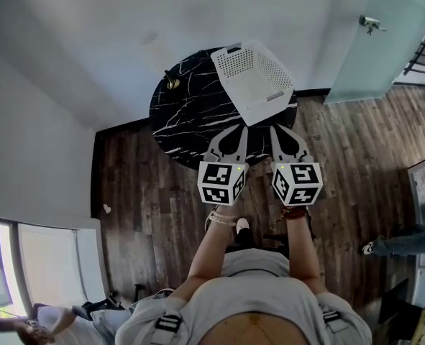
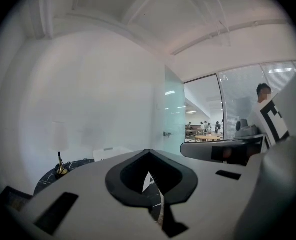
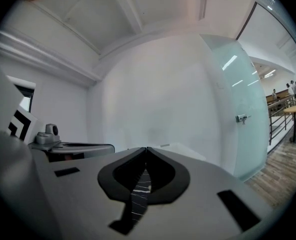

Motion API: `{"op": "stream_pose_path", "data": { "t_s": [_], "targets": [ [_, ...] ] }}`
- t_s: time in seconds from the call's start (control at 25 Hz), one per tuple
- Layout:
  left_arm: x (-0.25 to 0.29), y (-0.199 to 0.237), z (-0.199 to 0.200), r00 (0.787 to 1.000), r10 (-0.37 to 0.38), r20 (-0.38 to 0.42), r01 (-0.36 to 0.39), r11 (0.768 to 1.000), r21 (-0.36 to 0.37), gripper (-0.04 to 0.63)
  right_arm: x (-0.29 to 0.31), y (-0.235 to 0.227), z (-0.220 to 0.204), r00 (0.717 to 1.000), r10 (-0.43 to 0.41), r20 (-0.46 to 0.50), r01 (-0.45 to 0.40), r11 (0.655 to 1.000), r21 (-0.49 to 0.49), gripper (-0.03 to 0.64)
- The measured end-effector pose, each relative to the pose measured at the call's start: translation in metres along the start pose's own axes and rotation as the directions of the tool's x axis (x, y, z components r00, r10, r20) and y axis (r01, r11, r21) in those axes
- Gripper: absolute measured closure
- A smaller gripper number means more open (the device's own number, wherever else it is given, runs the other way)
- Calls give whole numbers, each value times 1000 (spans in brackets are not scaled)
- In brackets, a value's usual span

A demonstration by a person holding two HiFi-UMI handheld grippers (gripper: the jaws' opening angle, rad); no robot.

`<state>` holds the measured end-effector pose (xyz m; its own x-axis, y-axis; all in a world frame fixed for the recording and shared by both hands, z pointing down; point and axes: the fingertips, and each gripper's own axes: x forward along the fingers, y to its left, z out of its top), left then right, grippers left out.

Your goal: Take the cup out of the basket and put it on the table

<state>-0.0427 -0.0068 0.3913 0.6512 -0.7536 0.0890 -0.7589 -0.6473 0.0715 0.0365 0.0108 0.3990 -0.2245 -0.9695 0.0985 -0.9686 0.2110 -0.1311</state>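
A white perforated basket (image 1: pixel 254 77) stands on the far right part of a round black marble table (image 1: pixel 187 117). No cup shows in any view, and the basket's inside looks bare from above. My left gripper (image 1: pixel 237 129) and right gripper (image 1: pixel 278 129) hover side by side over the table's near edge, short of the basket. Both have their jaws shut, tips meeting, with nothing between them. In the left gripper view the left gripper (image 2: pixel 148 152) points at the basket (image 2: pixel 110 152), low and ahead. The right gripper (image 3: pixel 146 149) faces the white wall.
A small lamp with a gold base (image 1: pixel 170 83) stands at the table's far left edge, also seen as the lamp (image 2: pixel 60 160) in the left gripper view. A frosted glass door (image 1: pixel 385 42) is at the right. A person's leg (image 1: pixel 403 241) is on the wood floor at the right.
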Motion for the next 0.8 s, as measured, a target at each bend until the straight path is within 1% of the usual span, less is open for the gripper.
{"op": "stream_pose_path", "data": {
  "t_s": [0.32,0.64,0.8],
  "targets": [
    [22,35,-5,998,-57,-18,57,998,-4,589,44,7,-4,999,-43,-9,43,999,2,609],
    [28,60,-2,997,-74,-14,74,997,-24,589,65,16,0,997,-69,-26,68,997,-36,609],
    [32,67,-2,997,-79,-14,79,996,-29,589,76,14,2,996,-79,-27,78,996,-40,609]
  ]
}}
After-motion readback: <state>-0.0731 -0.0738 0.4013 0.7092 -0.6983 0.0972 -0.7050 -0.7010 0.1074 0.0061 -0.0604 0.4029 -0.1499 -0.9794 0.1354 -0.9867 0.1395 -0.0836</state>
